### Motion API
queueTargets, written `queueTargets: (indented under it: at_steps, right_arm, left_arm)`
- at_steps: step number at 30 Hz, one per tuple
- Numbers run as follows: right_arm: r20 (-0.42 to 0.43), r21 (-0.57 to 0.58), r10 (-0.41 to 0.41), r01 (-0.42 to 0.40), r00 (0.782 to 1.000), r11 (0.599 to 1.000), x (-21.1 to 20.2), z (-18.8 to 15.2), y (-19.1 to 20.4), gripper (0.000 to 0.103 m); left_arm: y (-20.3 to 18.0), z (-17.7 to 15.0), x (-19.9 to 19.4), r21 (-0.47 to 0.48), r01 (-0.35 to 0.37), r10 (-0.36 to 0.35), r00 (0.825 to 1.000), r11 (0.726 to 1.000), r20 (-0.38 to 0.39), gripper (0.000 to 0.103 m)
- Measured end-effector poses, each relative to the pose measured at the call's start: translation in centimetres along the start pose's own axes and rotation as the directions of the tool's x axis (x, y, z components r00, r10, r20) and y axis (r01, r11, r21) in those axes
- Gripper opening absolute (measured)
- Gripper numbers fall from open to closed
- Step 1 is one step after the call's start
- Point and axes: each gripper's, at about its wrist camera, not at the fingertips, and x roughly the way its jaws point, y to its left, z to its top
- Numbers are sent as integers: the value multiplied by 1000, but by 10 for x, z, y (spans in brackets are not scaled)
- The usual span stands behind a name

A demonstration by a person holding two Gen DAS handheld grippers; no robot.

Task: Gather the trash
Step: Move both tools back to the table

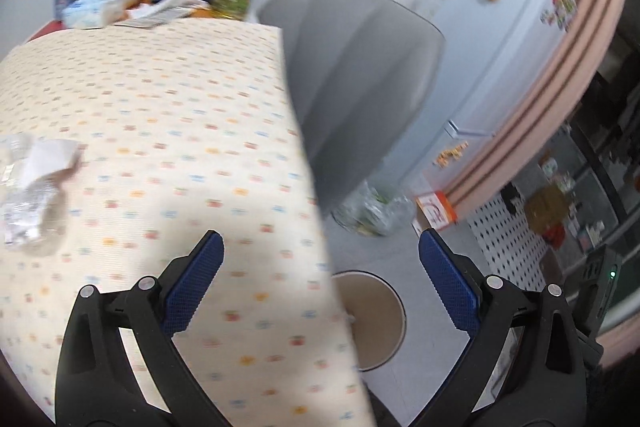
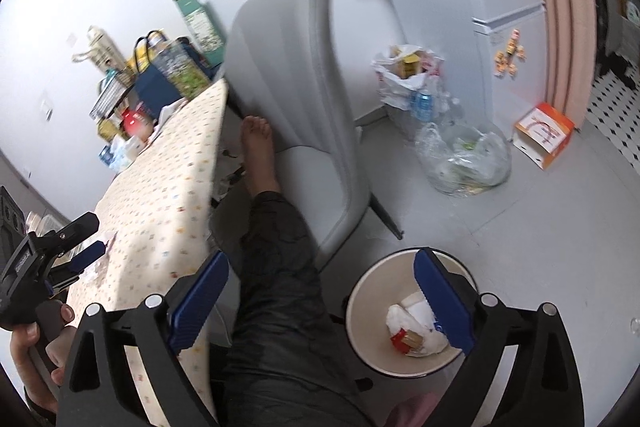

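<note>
Our left hand-held gripper point(image 1: 320, 255) is spread wide and empty across the table point(image 1: 180, 99) edge; the right hand-held gripper point(image 2: 320, 269) is spread empty above the bin point(image 2: 360, 307). One crumpled wrapper point(image 1: 32, 183) lies on the table, one trash wad point(image 2: 412, 327) in the bin. Open floor point(image 2: 540, 227) lies beyond the one chair point(image 2: 296, 75).

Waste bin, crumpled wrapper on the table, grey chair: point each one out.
waste bin point(image 2: 362, 311), right wrist view, on the inner wall at its left side.
crumpled wrapper point(image 1: 36, 183), left wrist view, on its clear plastic middle.
grey chair point(image 2: 288, 67), right wrist view, on the backrest.
</note>
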Motion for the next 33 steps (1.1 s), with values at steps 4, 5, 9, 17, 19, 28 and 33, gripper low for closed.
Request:
queueTargets:
  at_steps: [4, 5, 9, 17, 19, 28, 33]
  right_arm:
    - [-6, -51, 25, -25, 1000, 998, 5, 0, 36, 95]
    - [-8, -63, 32, -33, 999, 997, 6, -1, 45, 95]
    - [-19, -99, 54, -56, 998, 994, 11, -2, 72, 95]
    - [-55, -176, 87, -96, 995, 980, 22, -7, 128, 95]
    - [-60, -200, 100, -111, 993, 974, 22, -8, 142, 95]
    - [-80, -279, 164, -180, 983, 943, 30, -4, 211, 95]
    - [-116, -316, 215, -241, 970, 918, 40, -9, 256, 94]
  left_arm:
    - [33, 2, -17, -45, -37, 38, 999, 998, 30, 97]
    - [43, 2, -22, -62, -48, 50, 998, 997, 38, 97]
    - [80, -1, -40, -131, -81, 89, 994, 988, 61, 97]
    - [132, -8, -68, -230, -105, 132, 986, 968, 103, 97]
    - [143, -10, -76, -250, -108, 140, 984, 962, 114, 97]
    - [188, -15, -105, -339, -125, 186, 970, 933, 156, 97]
    - [210, -19, -114, -376, -134, 209, 964, 917, 165, 97]
